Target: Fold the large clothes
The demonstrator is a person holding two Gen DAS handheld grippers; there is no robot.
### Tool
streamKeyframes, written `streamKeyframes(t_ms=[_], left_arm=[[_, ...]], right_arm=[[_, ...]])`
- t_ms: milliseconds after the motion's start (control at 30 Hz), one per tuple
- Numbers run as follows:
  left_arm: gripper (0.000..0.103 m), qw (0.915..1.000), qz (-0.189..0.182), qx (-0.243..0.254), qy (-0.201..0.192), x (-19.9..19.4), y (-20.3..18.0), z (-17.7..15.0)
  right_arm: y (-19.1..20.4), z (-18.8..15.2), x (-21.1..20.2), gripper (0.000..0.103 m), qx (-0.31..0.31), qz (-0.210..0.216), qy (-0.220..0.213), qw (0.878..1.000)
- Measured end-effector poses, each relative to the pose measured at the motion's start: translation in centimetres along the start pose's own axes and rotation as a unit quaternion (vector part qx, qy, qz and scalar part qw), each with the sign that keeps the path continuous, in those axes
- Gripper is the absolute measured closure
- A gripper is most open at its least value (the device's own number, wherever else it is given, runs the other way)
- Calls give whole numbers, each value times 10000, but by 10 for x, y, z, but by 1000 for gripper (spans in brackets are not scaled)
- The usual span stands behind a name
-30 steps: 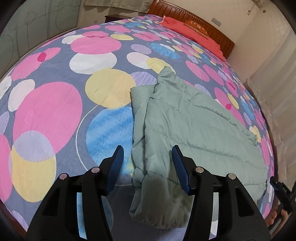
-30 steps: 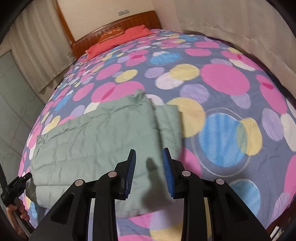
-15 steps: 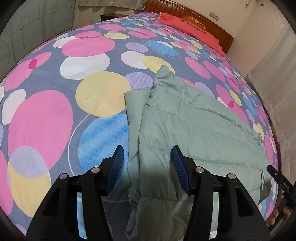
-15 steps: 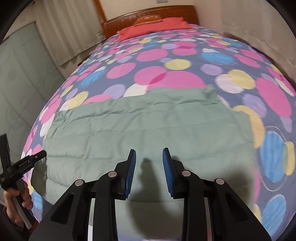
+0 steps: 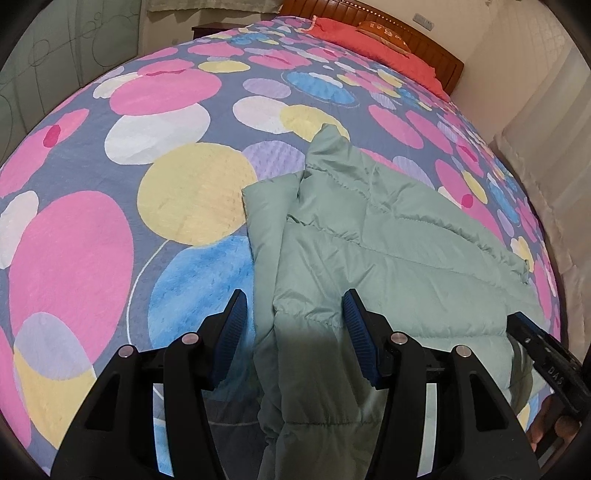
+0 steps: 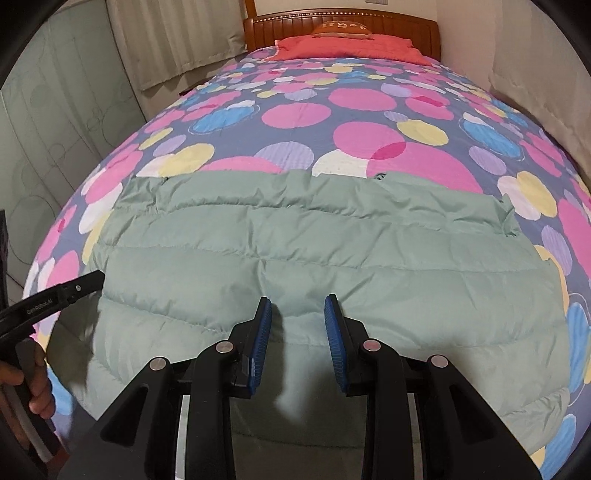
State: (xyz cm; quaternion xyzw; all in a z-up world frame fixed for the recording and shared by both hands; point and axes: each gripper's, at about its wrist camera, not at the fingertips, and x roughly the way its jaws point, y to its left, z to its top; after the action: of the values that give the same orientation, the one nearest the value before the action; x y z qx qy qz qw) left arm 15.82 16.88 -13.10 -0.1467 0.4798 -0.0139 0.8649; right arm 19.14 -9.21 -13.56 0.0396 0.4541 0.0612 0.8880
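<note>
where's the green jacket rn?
The green jacket lies flat on the polka-dot bedspread near the foot of the bed, below both open grippers; the left gripper hovers over its left edge.

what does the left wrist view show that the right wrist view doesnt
Only the left wrist view shows the narrow folded strip along the green quilted jacket's side edge, and the open left tongs straddling that edge.

Only the right wrist view shows the jacket's full width with its far edge straight across the bed, the open right tongs over its middle, and the curtain.

Both show the jacket flat on the dotted bedspread, the red pillows and the wooden headboard.
</note>
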Motion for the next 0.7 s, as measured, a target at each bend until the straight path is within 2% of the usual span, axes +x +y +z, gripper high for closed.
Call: streamKeyframes(t_ms=[267,567,700], left_arm=[[49,9999,22,97,62,6,-3,1],[47,9991,229,337,143,14,-13,-1],[42,9980,372,459,210,19,-18,-1]], right_arm=[[4,-7,12,72,-132,-198,59,9997],[8,-13,19,72,-247,-341,36,9991],[10,-15,21,72,-321,-421,-2,9986]])
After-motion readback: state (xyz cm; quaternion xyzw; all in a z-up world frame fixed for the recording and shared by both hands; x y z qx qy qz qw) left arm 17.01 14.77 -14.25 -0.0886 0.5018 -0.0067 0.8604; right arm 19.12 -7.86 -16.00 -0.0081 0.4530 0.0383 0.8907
